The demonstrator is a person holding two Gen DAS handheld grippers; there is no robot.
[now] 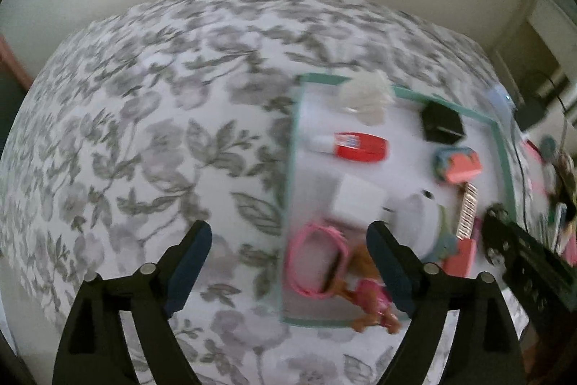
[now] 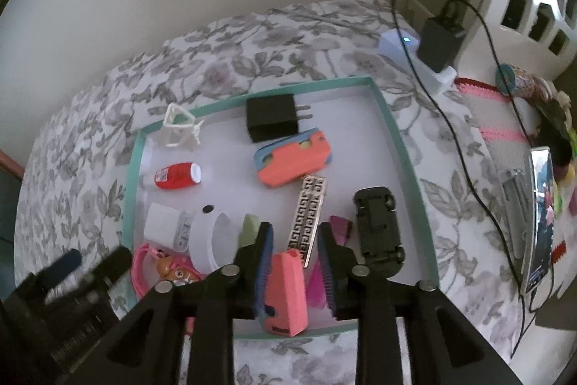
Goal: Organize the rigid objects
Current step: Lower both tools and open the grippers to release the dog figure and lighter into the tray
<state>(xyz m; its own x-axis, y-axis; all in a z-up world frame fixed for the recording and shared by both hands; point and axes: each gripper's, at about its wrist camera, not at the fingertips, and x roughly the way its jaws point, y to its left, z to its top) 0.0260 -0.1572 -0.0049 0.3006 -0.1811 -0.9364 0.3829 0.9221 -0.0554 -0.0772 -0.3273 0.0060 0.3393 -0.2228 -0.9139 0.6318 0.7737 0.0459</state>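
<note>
A shallow white tray with a teal rim (image 2: 382,103) lies on a floral bedspread and holds several small objects: a black charger (image 2: 274,118), a coral-and-blue case (image 2: 295,157), a red bottle (image 2: 176,176), a patterned bar (image 2: 308,215), a black toy car (image 2: 378,226) and a white adapter (image 2: 162,222). My right gripper (image 2: 295,233) is open over the tray's near edge, its fingers either side of a coral box (image 2: 288,291). My left gripper (image 1: 288,240) is open and empty above the tray's left edge (image 1: 290,168), near a pink ring (image 1: 317,262) and a toy figure (image 1: 371,298).
A phone on a stand (image 2: 539,219), a black power adapter (image 2: 438,42) with cables, and colourful clutter (image 2: 555,118) lie to the right of the tray. The floral bedspread (image 1: 144,150) stretches to the left. A plain wall stands behind the bed.
</note>
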